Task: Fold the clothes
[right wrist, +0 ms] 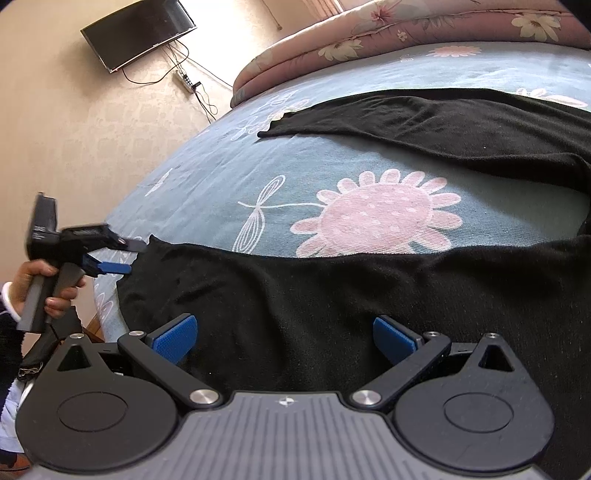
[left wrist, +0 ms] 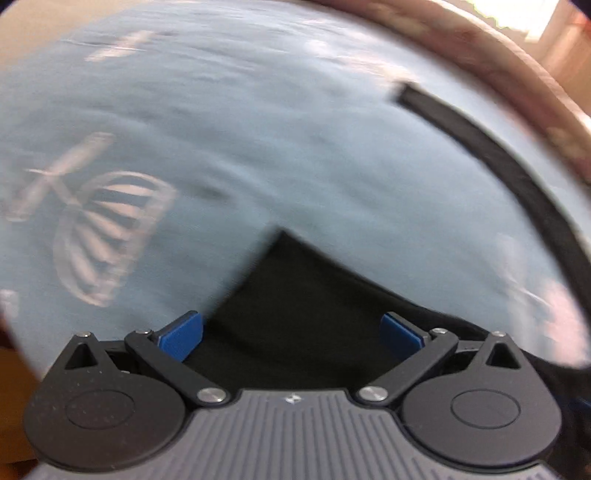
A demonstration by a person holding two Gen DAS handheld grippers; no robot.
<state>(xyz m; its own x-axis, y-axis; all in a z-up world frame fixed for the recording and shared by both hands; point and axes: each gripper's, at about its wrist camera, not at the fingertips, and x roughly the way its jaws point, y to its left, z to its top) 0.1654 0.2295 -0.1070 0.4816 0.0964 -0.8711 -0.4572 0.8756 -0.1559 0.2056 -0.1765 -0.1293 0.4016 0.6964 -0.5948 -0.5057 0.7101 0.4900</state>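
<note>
A black garment (right wrist: 295, 295) lies spread on a blue floral bedsheet (right wrist: 221, 177), in two long parts that join at the right. The far part (right wrist: 443, 122) ends in a point at the left. My right gripper (right wrist: 284, 338) is open just above the near part, both blue pads apart over the cloth. My left gripper (right wrist: 133, 256), held in a hand, is open at that part's left end corner (right wrist: 153, 242). In the blurred left wrist view, the left gripper (left wrist: 291, 332) stands wide open with the black corner (left wrist: 284, 280) between its fingers, ungripped.
A pink floral quilt (right wrist: 406, 29) is bunched along the far side of the bed. The bed's left edge (right wrist: 110, 295) drops off beside the hand (right wrist: 44, 284). A dark TV (right wrist: 136, 33) and a power strip (right wrist: 184, 79) hang on the beige wall.
</note>
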